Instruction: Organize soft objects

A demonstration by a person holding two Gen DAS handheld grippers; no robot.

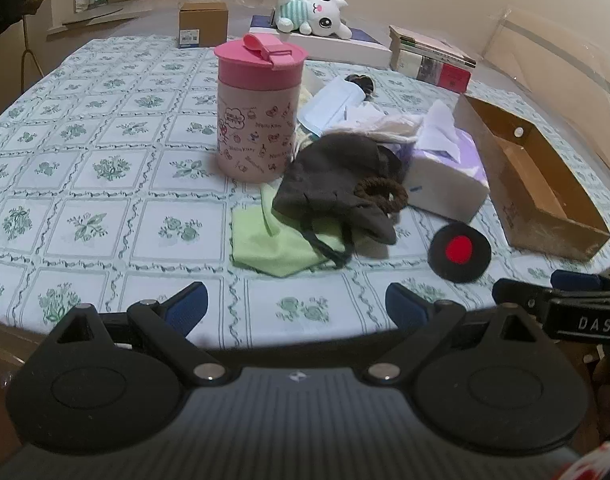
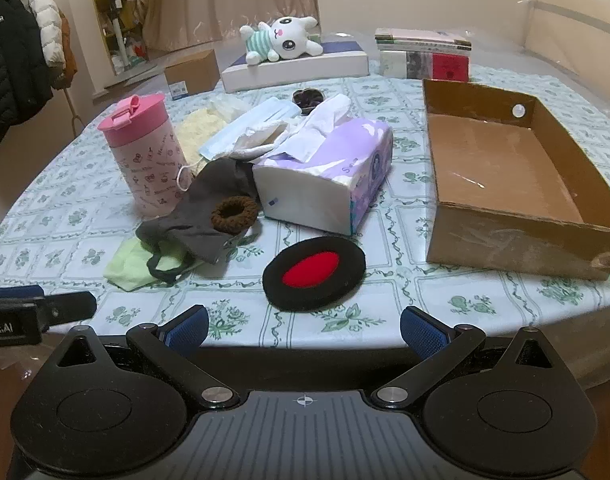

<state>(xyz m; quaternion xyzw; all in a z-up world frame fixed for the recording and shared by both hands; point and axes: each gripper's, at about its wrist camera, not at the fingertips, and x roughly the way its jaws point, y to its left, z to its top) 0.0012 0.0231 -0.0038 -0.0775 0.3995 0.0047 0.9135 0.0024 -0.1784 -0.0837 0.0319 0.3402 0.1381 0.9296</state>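
Both claws, left gripper (image 1: 296, 304) and right gripper (image 2: 304, 327), hover spread wide and empty over the table's (image 2: 485, 312) near edge; round black-and-red foam pad (image 2: 313, 274) lies just ahead; open brown cardboard box (image 2: 517, 216) sits toward the right edge.

Left tool (image 1: 296, 304) gapes wide before dark mask (image 1: 337, 188) and green cloth (image 1: 273, 244).

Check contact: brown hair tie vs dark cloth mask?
Touching. The right wrist view shows the brown hair tie lying directly on the dark cloth mask, with no gap; the left wrist view agrees.
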